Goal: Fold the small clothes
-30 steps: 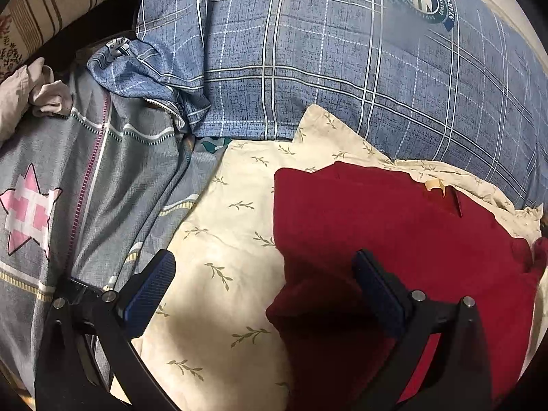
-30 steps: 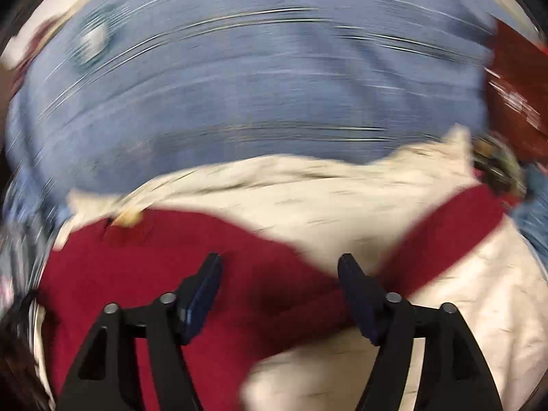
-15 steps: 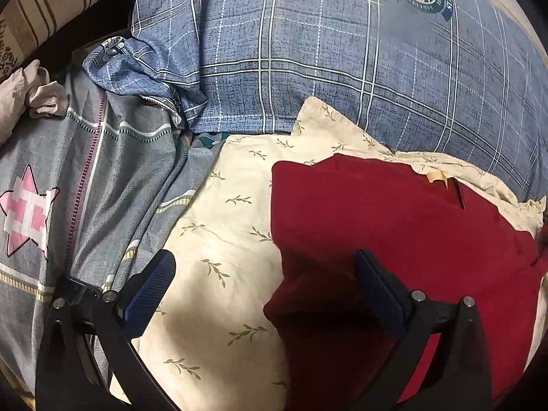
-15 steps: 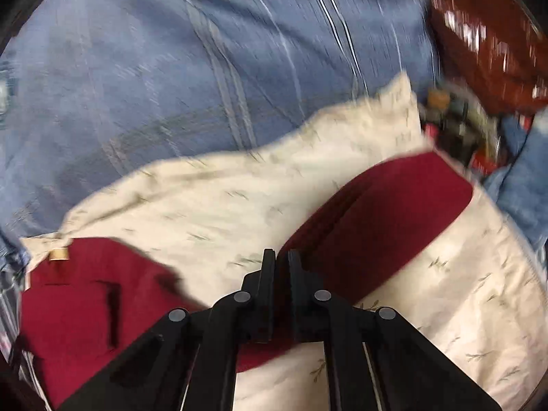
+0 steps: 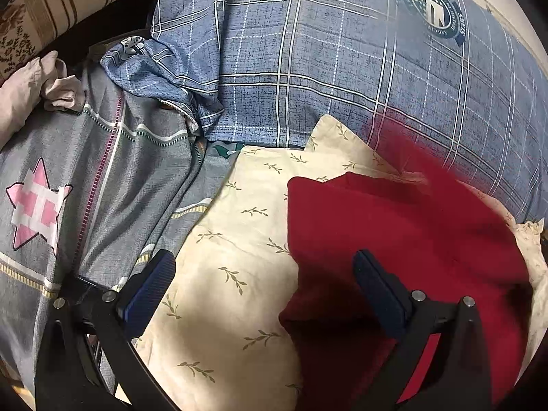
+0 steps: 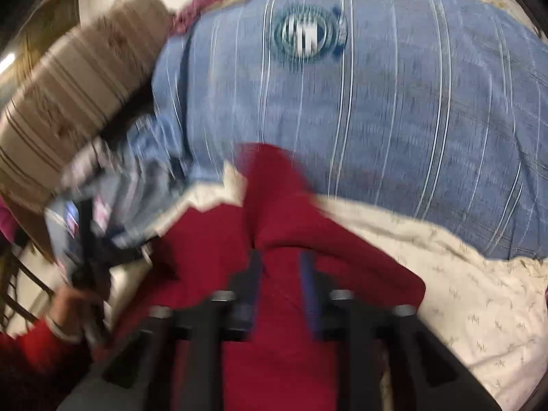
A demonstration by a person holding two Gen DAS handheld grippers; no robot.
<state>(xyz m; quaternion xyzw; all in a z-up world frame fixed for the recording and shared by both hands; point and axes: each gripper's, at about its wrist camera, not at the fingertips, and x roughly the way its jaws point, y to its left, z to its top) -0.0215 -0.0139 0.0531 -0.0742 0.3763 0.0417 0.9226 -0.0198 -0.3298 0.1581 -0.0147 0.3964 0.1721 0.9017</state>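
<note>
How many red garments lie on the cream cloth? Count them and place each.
1. The red garment lies on the cream leaf-print cloth, in front of the blue plaid cover, with one part lifted and blurred. Others may be hidden out of view.

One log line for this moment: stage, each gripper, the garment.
stage: folding sleeve over | left gripper: open, over garment edge | right gripper: opening, sleeve between jaws | red garment: on cream cloth
</note>
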